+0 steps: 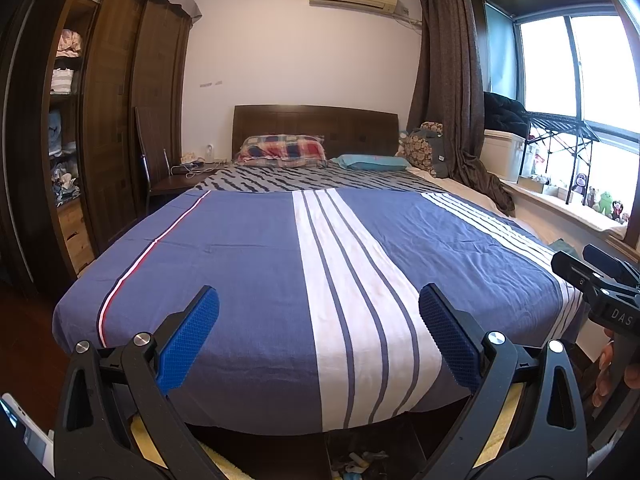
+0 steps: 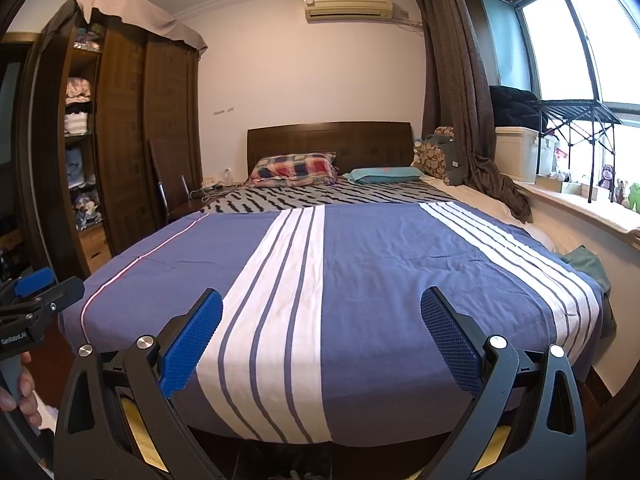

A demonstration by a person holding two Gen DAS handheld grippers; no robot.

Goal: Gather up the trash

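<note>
My left gripper is open and empty, held at the foot of a bed with a blue and white striped cover. My right gripper is open and empty too, beside it, over the same cover. The right gripper also shows at the right edge of the left wrist view; the left one shows at the left edge of the right wrist view. Several small scraps, perhaps trash, lie on the floor below the bed's foot, partly hidden.
A dark wooden wardrobe with open shelves stands left of the bed. Two pillows lie at the headboard. A curtain, a window sill with toys and a white box are on the right. A green cloth lies at the bed's right edge.
</note>
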